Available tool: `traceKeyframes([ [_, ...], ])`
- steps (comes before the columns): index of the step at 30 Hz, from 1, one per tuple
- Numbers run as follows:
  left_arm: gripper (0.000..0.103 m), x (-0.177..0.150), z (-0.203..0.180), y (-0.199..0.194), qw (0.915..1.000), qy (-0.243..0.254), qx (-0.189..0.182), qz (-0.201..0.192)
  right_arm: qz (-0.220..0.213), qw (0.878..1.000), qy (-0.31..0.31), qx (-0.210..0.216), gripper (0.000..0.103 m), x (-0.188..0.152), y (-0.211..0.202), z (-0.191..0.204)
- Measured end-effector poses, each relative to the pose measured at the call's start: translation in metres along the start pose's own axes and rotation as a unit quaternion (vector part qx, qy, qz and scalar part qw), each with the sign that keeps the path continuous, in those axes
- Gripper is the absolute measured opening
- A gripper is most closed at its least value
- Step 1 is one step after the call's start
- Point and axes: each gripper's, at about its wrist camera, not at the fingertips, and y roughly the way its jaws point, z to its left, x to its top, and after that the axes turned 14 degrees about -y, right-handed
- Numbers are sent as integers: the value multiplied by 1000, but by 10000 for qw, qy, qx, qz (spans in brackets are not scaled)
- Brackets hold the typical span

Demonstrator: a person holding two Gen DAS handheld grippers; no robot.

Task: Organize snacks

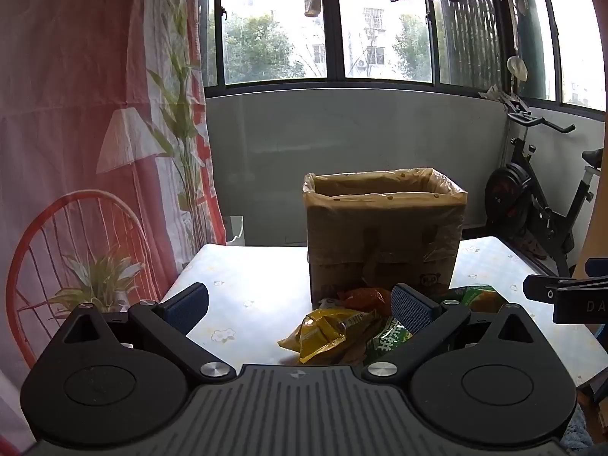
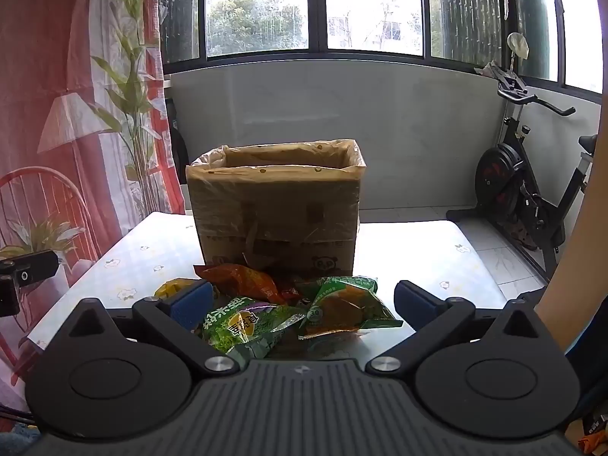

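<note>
A pile of snack packets lies on the table in front of a cardboard box (image 1: pixel 383 235) (image 2: pixel 279 220) lined with a clear plastic bag. In the left wrist view a yellow packet (image 1: pixel 326 336) lies nearest, with an orange packet (image 1: pixel 366 299) and green packets (image 1: pixel 389 338) behind it. My left gripper (image 1: pixel 300 309) is open above the table, nothing between its fingers. In the right wrist view two green packets (image 2: pixel 247 325) (image 2: pixel 344 306) and an orange packet (image 2: pixel 243 279) lie just ahead. My right gripper (image 2: pixel 302 306) is open, hovering over them without touching.
The table (image 2: pixel 418 250) has a pale flowered cloth. A red printed curtain (image 1: pixel 76 114) hangs on the left. An exercise bike (image 2: pixel 524 190) stands at the right on the tiled floor. The other gripper's black tip (image 1: pixel 562 296) (image 2: pixel 22 273) shows at each view's edge.
</note>
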Motion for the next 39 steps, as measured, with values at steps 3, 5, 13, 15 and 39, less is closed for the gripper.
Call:
traceKeyframes([
  [3,103,0,0,1,10000,25,-6,19,-20,10000,-21,-16,103,0,1,1],
  [5,103,1,0,0,10000,31,-6,21,-14,10000,-21,-3,103,0,1,1],
  [13,103,-2,0,-1,10000,28,-8,-29,-16,10000,-29,2,103,0,1,2],
  [15,103,-2,0,-1,10000,23,-16,-26,-17,10000,-19,8,103,0,-1,1],
  [39,103,-1,1,-1,10000,19,-23,-25,-5,10000,-47,-17,103,-2,1,1],
])
